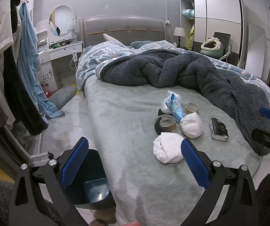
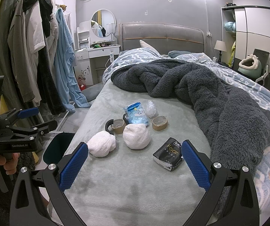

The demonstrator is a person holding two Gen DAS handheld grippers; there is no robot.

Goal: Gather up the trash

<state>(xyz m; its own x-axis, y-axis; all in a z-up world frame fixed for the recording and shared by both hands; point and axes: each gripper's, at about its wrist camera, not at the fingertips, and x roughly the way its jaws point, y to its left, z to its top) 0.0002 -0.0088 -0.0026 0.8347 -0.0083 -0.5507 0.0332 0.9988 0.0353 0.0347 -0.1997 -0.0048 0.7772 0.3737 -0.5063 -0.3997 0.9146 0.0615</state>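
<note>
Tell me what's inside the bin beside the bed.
The bin looks empty: the left wrist view shows only its bare dark-teal floor and inner wall. The left gripper finger and the bin's near wall hide part of the inside, so that part can't be checked.

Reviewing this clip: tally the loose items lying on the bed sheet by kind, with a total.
White wads: 2
Cardboard tape cores: 2
Black tape-like rings: 2, both partly hidden
Blue printed packet: 1
Crumpled clear plastic: 1
Black Face tissue pack: 1
Total: 9
</note>
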